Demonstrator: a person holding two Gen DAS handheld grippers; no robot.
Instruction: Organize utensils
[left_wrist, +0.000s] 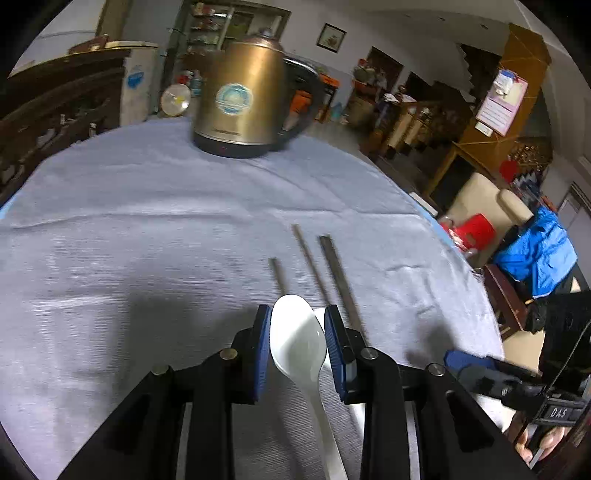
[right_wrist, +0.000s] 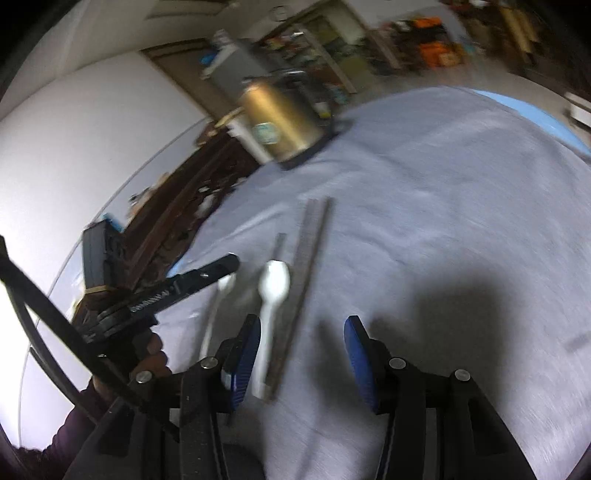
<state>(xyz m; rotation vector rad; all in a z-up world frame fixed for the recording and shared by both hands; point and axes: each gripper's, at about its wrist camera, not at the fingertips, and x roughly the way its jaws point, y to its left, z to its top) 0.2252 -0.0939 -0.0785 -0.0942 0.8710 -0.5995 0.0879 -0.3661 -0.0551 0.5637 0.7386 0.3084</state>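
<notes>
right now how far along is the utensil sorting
Roughly midway, as a judgement. Laid out: several metal chopsticks lie roughly parallel on the grey tablecloth, with one white spoon beside them. In hand: the left gripper has a second white spoon between its pads; whether they grip it is unclear. The right gripper is open and empty. Left: set that spoon down and even up the row.

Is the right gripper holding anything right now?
No. In the right wrist view the right gripper stands wide open above the grey tablecloth, with the white spoon lying off to its left finger's side.
</notes>
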